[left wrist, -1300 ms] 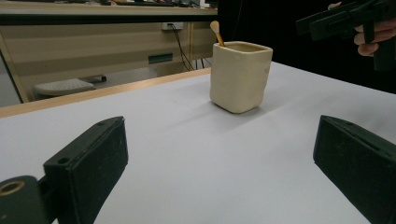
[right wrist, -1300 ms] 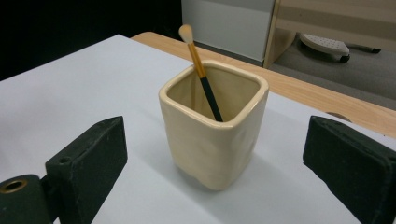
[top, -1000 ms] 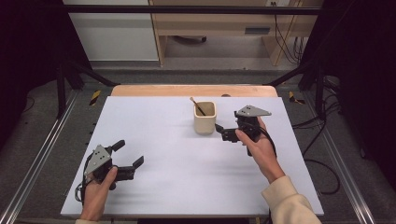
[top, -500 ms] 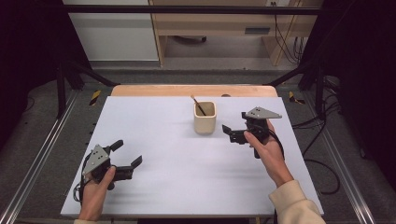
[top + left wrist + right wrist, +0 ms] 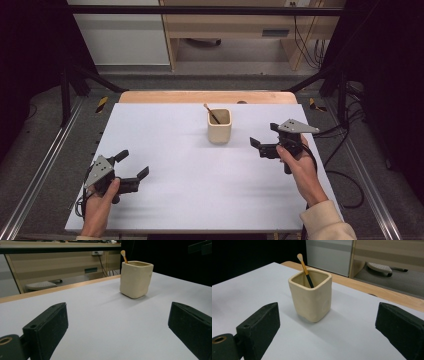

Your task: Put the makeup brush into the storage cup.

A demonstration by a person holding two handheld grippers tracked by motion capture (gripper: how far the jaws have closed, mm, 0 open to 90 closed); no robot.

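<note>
right tool (image 5: 264,142) jaws apart, near cup (image 5: 219,125)

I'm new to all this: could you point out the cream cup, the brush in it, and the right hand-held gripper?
Cream cup (image 5: 312,302): right gripper view, front wall.
Brush (image 5: 305,268): right gripper view, orange handle above the rim.
Right hand-held gripper (image 5: 264,138): high view, midway between its open jaws.

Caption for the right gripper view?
Open right gripper facing a cream cup holding a brush on the white table.
</note>
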